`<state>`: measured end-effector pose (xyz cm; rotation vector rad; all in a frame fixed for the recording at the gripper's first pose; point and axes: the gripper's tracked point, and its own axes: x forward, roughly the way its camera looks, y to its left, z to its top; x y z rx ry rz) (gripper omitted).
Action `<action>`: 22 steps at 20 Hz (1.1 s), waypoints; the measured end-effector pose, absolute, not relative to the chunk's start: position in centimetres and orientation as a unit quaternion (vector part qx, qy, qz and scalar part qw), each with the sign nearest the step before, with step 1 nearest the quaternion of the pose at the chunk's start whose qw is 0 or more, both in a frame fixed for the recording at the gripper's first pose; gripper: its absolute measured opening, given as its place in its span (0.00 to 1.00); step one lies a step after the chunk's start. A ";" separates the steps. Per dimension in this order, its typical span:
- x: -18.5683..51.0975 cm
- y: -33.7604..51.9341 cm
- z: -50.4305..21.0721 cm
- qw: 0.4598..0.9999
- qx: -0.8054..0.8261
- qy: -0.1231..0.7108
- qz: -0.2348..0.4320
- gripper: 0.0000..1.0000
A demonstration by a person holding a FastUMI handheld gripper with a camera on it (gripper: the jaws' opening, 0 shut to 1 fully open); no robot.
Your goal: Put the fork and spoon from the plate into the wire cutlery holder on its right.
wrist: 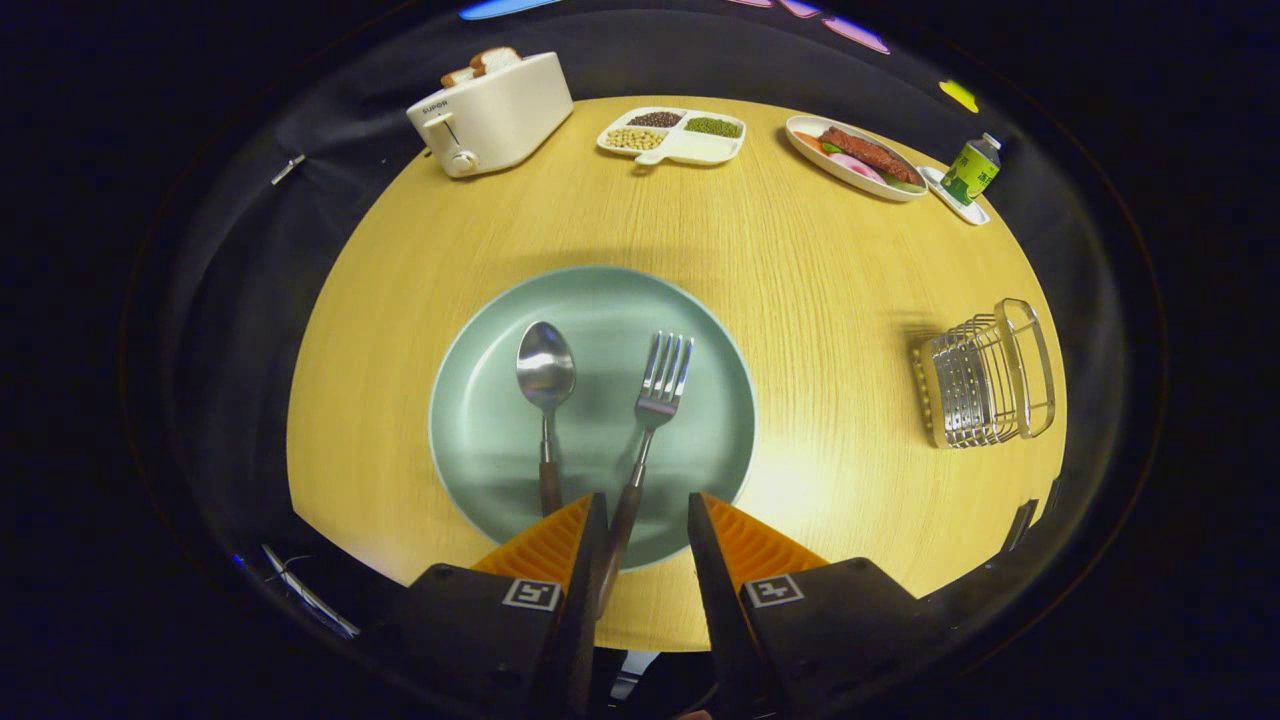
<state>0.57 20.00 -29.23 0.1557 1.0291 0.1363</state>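
Note:
A round pale green plate [480, 440] lies on the wooden table just ahead of my fingers. On it a steel spoon [545, 375] lies on the left and a steel fork [660, 385] on the right, both with dark handles pointing toward me. My gripper [647, 515] is open above the plate's near rim. The fork's handle runs down between the fingers, close against the left finger [590, 540]; the right finger [705, 545] stands apart from it. The spoon's handle ends just left of the left finger. The wire cutlery holder [985, 375] stands to the right of the plate.
A white toaster [490, 115] with bread stands at the far left of the table. A divided dish of beans [672, 135], an oval plate of food [855, 157] and a green can [970, 170] on a small tray line the far edge.

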 end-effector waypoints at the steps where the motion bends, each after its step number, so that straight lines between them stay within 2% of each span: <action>1: 0.7 20.4 -29.6 0.863 0.071 0.496 0.064 0.52; 6: 1.6 20.9 -31.8 0.853 0.054 0.516 0.049 0.50; 8: 2.0 20.9 -32.9 0.851 0.057 0.521 0.035 0.22; 11: 2.2 21.2 -32.2 0.852 0.051 0.519 0.047 0.22; 12: 2.2 21.3 -32.1 0.853 0.051 0.516 0.058 0.13; 14: 1.9 21.1 -31.9 0.856 0.051 0.510 0.067 0.08; 22: 2.5 18.2 -25.7 0.887 0.038 0.446 0.115 0.07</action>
